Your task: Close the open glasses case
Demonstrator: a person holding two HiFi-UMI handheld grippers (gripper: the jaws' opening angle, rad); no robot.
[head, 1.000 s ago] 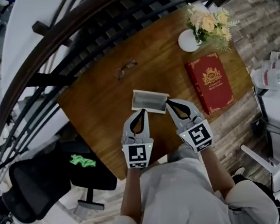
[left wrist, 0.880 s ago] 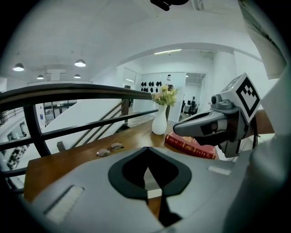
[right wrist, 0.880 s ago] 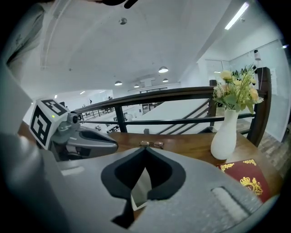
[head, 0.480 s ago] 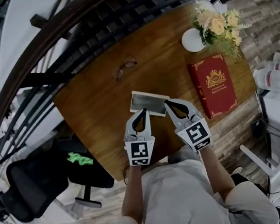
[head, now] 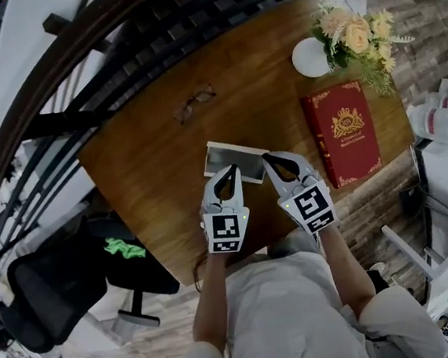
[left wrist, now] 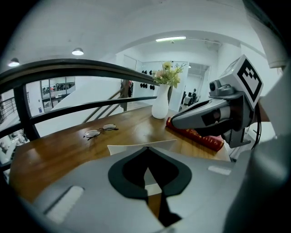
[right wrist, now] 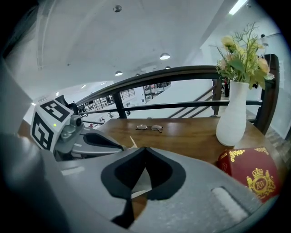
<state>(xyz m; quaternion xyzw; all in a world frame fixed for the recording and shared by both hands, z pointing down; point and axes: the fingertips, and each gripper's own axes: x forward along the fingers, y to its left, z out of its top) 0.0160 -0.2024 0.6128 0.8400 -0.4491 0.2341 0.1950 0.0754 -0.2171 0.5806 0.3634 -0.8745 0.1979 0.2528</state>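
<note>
The glasses case (head: 234, 161) lies on the wooden table (head: 147, 165) just ahead of both grippers; it is a pale rectangle with a grey inside. In the left gripper view its white lid edge (left wrist: 136, 147) stands up right behind the jaw tips. My left gripper (head: 229, 171) points at the case's near long side, left of middle, jaws shut with nothing between them (left wrist: 146, 149). My right gripper (head: 268, 158) is at the case's near right corner, also shut and empty (right wrist: 144, 149). Whether the tips touch the case is unclear.
A pair of glasses (head: 194, 103) lies farther back on the table. A red book (head: 348, 132) lies to the right, with a white vase (head: 309, 58) of flowers (head: 359, 35) behind it. A dark railing (head: 106, 58) runs along the far edge. An office chair (head: 58, 295) stands at the left.
Both grippers have crept a little forward, closer to the case's near side. The case shows more grey and less of its bright white face than before.
</note>
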